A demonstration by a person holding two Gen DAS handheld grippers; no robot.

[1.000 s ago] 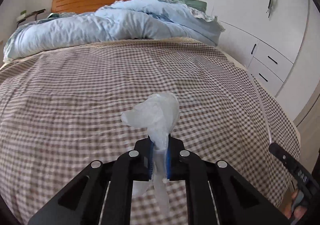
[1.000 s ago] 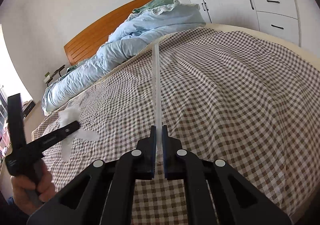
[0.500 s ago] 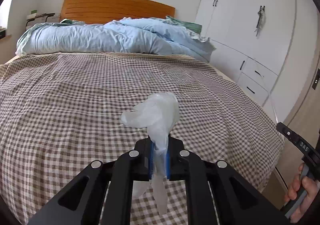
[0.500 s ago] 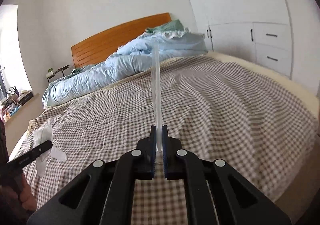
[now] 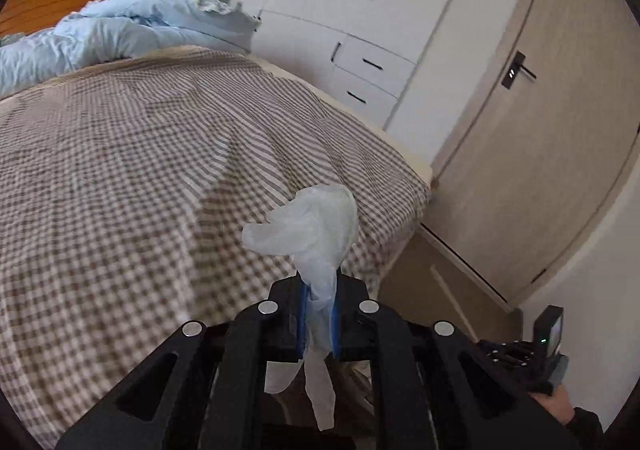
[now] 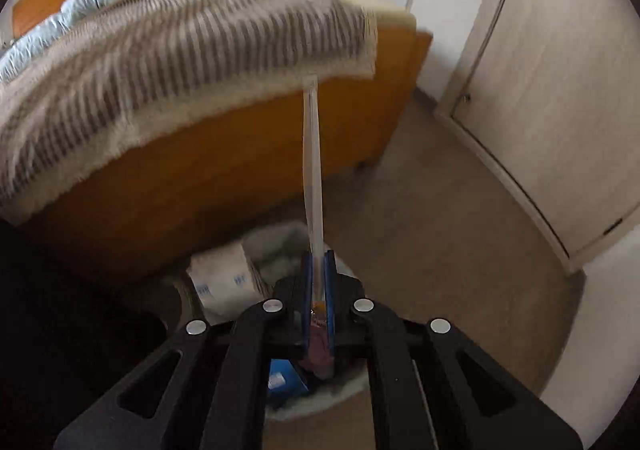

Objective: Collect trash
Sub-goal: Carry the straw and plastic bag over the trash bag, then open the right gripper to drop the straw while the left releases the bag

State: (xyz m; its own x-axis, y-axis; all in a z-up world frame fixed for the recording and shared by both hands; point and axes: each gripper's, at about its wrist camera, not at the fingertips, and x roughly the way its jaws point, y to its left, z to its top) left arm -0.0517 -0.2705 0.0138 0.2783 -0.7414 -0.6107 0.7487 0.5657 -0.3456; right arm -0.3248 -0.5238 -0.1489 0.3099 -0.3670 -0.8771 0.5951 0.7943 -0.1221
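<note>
Left hand-held gripper [image 5: 318, 324] clamped narrow on crumpled translucent white plastic wrapper [image 5: 308, 228], bunch sticking out ahead of blue pads, tail dangling below. Right hand-held gripper [image 6: 319, 290] clamped narrow on long thin clear plastic strip [image 6: 312, 165], strip pointing stiffly forward past the pads, far tip reaching visually to the edge of brown-and-white checked bed cover [image 6: 180, 45]. Round waste bin lined with pale bag [image 6: 280, 246] directly under the right fingers, on the beige floor [image 6: 440, 250] beside the orange wooden bed frame [image 6: 224, 169]; white packet with blue print [image 6: 224, 278] and blue item [image 6: 282, 378] already inside. Step in hand, as judged: dropping the strip into the bin, wrapper next. Best done by tipping the right wrist steeper so the long strip points into the bin mouth, not across the rim, then lowering before release; a strip this long likely to tip out or bridge the rim if let go high. Opening fully, since thin film tends to cling to pads; small shake if stuck. Left side well off to the side over the bed corner, bin not visible in that view; needs bringing over the bin before letting go, wrapper being light and prone to drift. Right view blurred, bin rim partly hidden by the fingers.
</note>
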